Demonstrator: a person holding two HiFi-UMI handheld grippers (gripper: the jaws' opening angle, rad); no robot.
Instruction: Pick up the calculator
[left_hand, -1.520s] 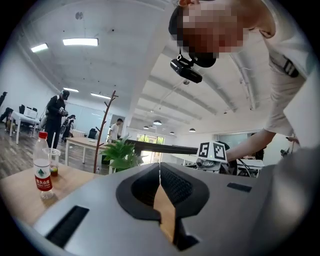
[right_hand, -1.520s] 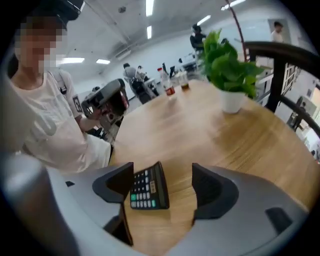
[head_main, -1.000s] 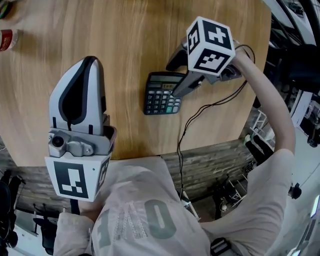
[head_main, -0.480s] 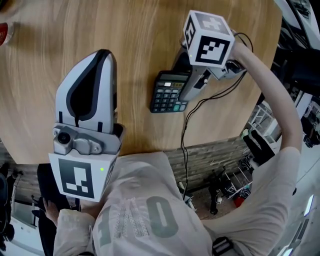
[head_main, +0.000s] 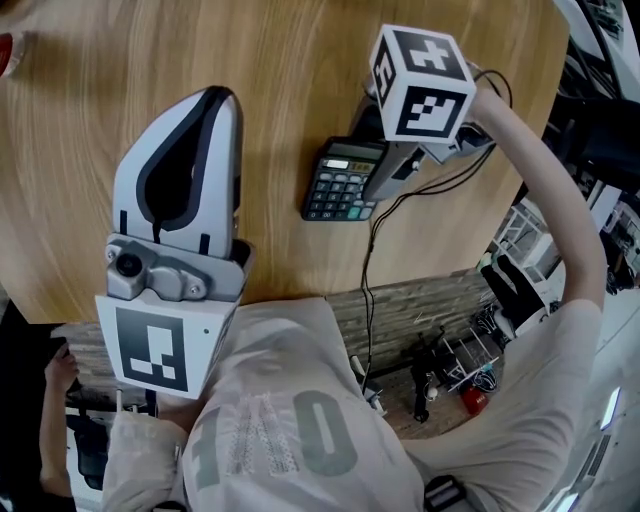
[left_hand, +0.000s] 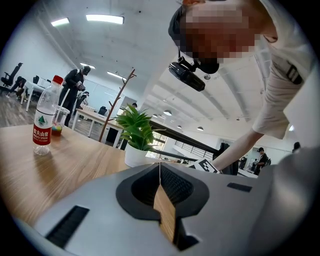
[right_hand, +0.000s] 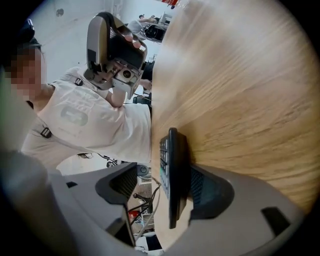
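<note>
A dark calculator (head_main: 340, 182) with green-tinted keys lies on the wooden table (head_main: 280, 60) near its front edge. My right gripper (head_main: 373, 150) reaches in from the right and straddles its right part. In the right gripper view the calculator (right_hand: 174, 170) stands edge-on between the jaws of the right gripper (right_hand: 164, 171). One pad lies against its back and the other stands apart from the key face. The jaws are closing. My left gripper (head_main: 213, 100) hovers to the left over bare wood. It (left_hand: 160, 167) is shut with nothing in it.
A black cable (head_main: 375, 260) runs from the right gripper over the table's front edge. A water bottle (left_hand: 44, 117) and a potted plant (left_hand: 136, 135) stand farther off on the table. Metal racks and clutter lie on the floor at the right.
The right gripper has tilted and settled closer round the calculator's right side. The left gripper has sunk slightly. The calculator has not moved on the table.
</note>
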